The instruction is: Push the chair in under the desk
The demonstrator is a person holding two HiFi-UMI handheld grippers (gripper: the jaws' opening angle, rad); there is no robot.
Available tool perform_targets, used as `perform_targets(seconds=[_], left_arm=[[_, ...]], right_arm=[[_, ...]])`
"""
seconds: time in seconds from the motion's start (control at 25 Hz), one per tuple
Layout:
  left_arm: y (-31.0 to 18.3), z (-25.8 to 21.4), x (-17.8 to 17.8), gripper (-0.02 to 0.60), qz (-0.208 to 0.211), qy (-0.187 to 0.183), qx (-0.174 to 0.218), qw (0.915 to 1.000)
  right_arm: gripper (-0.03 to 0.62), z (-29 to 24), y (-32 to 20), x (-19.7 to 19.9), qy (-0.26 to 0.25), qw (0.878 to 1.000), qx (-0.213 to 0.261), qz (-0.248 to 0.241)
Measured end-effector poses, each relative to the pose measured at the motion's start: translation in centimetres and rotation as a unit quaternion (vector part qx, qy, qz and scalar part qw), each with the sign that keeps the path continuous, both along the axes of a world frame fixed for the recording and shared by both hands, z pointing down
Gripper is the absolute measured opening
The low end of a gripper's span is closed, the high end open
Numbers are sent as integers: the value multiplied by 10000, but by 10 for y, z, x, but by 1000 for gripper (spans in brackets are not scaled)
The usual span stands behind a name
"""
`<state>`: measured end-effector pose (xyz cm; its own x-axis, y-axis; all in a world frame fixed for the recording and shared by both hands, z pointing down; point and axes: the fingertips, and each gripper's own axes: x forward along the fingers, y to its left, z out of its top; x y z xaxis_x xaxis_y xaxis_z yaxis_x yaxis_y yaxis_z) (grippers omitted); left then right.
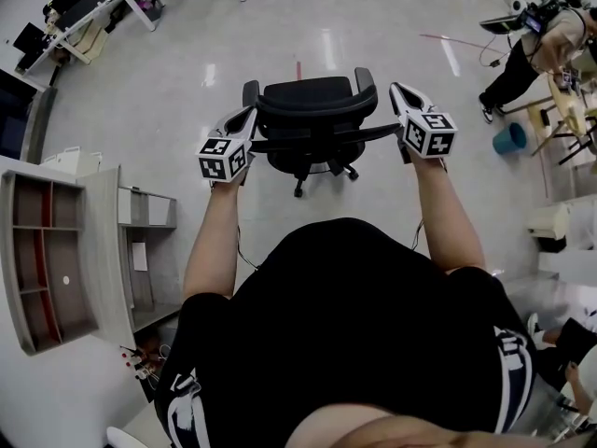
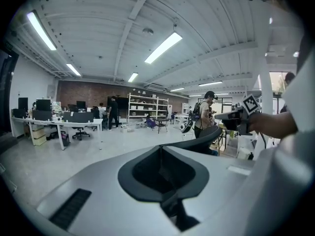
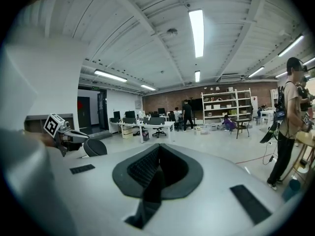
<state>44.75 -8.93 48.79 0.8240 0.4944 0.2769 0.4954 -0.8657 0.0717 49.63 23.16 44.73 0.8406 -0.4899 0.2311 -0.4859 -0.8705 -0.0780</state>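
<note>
A black office chair (image 1: pixel 312 115) stands on the grey floor straight ahead of me, its backrest towards me. My left gripper (image 1: pixel 248 115) is shut and sits at the backrest's left side. At the right side is my right gripper (image 1: pixel 398 91), also shut. Whether either touches the chair I cannot tell. In the left gripper view the shut jaws (image 2: pixel 161 149) point across the room, with the chair's back edge (image 2: pixel 206 135) and the right gripper (image 2: pixel 242 115) beyond. The right gripper view shows its shut jaws (image 3: pixel 158 149), the left gripper (image 3: pixel 61 131) and a chair part (image 3: pixel 96 146).
A white shelf unit (image 1: pixel 42 259) and a desk-like surface (image 1: pixel 104 250) stand at my left. Desks with monitors (image 1: pixel 89 7) line the far left. A person (image 1: pixel 536 45) stands at the far right beside a teal bin (image 1: pixel 510 138).
</note>
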Motion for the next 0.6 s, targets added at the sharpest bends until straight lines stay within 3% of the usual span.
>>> perform_targets(seconds=[0.28, 0.6], left_arm=[[-3, 10, 5, 20, 88, -93, 112, 9999], [-4, 34, 8, 20, 304, -365, 673, 9966]], right_arm=[[-5, 11, 1, 2, -105, 9999, -52, 52], [-3, 47, 7, 4, -580, 9970, -447, -259]])
